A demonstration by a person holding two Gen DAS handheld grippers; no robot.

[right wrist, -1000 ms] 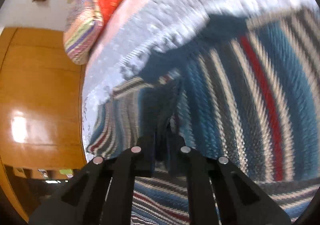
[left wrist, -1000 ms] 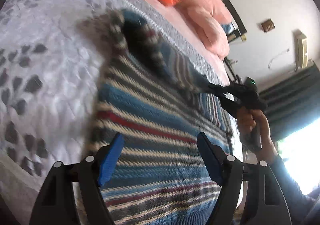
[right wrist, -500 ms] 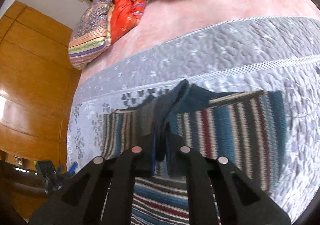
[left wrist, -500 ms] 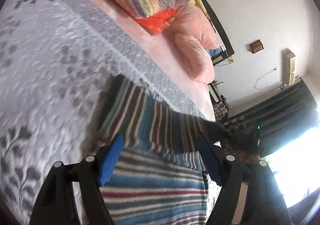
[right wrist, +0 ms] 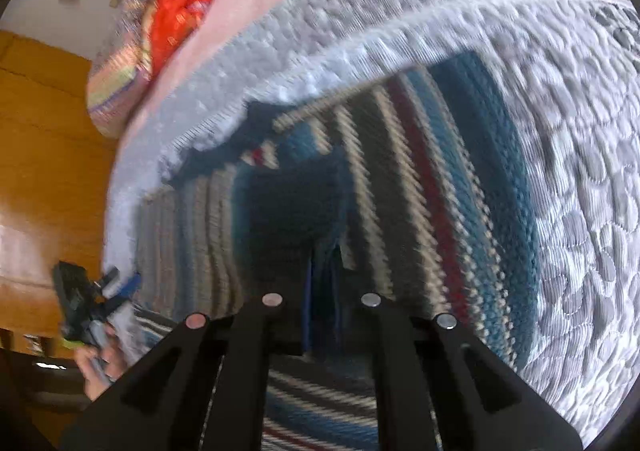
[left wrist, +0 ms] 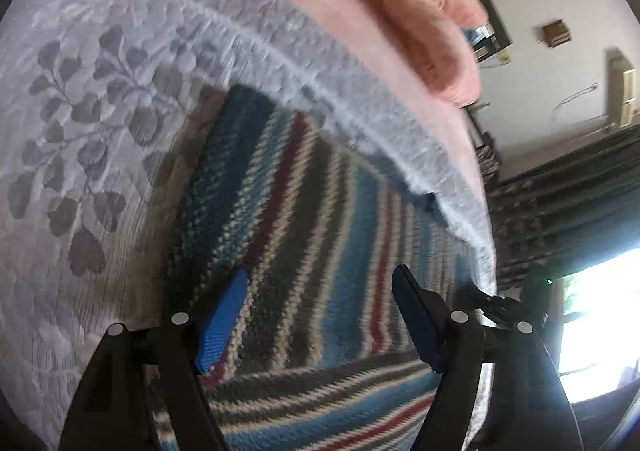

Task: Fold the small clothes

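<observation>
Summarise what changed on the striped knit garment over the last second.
The right gripper, shut on a fold of the blue, red and cream striped knit sweater, carried that fold over and down onto the garment's body, which now lies flatter on the grey quilted bedspread. The left gripper stayed open above the sweater, holding nothing. The right grip has not let go.

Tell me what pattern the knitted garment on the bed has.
Stripes of teal, dark grey, cream and red on the knitted garment, clearest in the left wrist view.
</observation>
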